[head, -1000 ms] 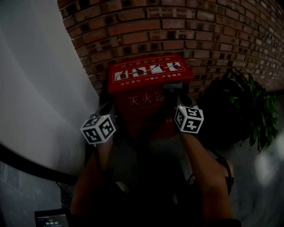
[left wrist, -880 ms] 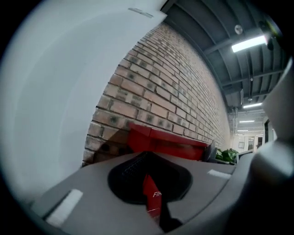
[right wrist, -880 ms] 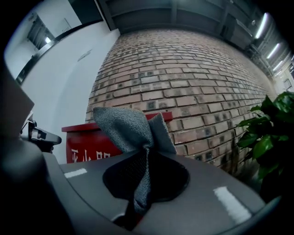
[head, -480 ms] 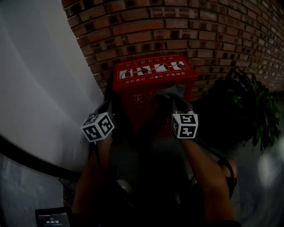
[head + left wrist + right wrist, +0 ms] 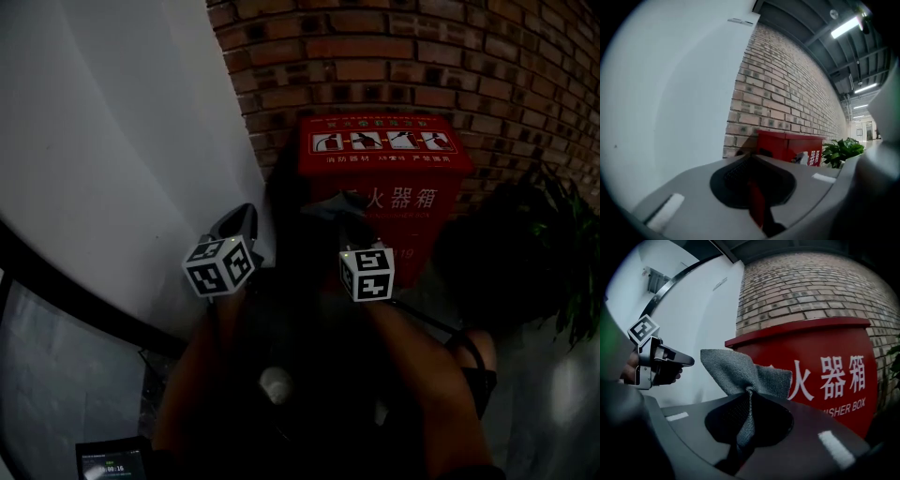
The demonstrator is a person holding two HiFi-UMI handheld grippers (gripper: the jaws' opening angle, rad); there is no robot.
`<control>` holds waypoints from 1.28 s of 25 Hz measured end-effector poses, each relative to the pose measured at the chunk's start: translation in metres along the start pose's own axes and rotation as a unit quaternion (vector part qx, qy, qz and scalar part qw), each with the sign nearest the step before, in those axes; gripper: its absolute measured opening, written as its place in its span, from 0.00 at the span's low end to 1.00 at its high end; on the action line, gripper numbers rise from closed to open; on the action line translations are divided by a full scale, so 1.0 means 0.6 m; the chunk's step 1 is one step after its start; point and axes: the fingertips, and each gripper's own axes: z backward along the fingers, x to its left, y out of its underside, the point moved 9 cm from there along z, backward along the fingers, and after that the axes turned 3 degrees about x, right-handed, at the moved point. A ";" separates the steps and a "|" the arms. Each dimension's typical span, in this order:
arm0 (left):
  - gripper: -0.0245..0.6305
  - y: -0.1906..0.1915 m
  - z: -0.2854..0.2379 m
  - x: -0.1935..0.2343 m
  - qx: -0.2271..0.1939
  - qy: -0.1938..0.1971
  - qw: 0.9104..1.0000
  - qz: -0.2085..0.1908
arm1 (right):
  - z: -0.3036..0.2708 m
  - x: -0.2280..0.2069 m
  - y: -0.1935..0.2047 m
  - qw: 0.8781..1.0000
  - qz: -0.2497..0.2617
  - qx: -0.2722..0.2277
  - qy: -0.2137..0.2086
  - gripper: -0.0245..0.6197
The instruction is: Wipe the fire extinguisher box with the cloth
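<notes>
Where the brick wall [image 5: 422, 56] meets the white wall [image 5: 112, 141], the red fire extinguisher box [image 5: 384, 178] is seen standing against the bricks. White pictograms are printed on its lid and white characters on its front. A green plant [image 5: 562, 253] is placed just beside the box on its right. The box is shown ahead of both grippers, nearer to the right one.

The right hand-held gripper [image 5: 749, 393] is held level and is pointed at the front of the box near its left edge. Its jaws are clamped on the grey cloth [image 5: 736, 371]. A narrow fold is pinched between them, and the rest is fanned out past the tips in front of the upper left part of the box. Whether the cloth is pressed on the red panel cannot be told from either view.

The left hand-held gripper [image 5: 751, 158] is held level to the left of the box, on the side of the white wall and apart from the cloth. Its jaws are seen closed together, and nothing is held between them. In the left gripper view the left side and top edge of the box are seen beyond the tips, with the plant behind. In the right gripper view the left hand-held gripper is visible at far left, gripped by a hand [image 5: 630, 371].
</notes>
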 end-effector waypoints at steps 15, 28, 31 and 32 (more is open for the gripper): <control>0.04 0.001 -0.007 0.018 0.010 0.015 1.000 0.011 | -0.040 0.008 0.070 0.998 -0.041 0.040 0.015 0.09; 0.04 0.065 -0.104 -0.100 0.066 0.089 0.993 0.037 | 0.048 -0.175 0.089 0.991 -0.055 0.040 0.115 0.09; 0.04 0.075 -0.117 -0.118 0.065 0.086 0.994 0.022 | 0.073 -0.215 0.092 0.988 -0.058 0.045 0.138 0.09; 0.04 0.079 -0.121 -0.123 0.063 0.083 0.994 0.011 | 0.081 -0.227 0.095 0.986 -0.058 0.048 0.146 0.09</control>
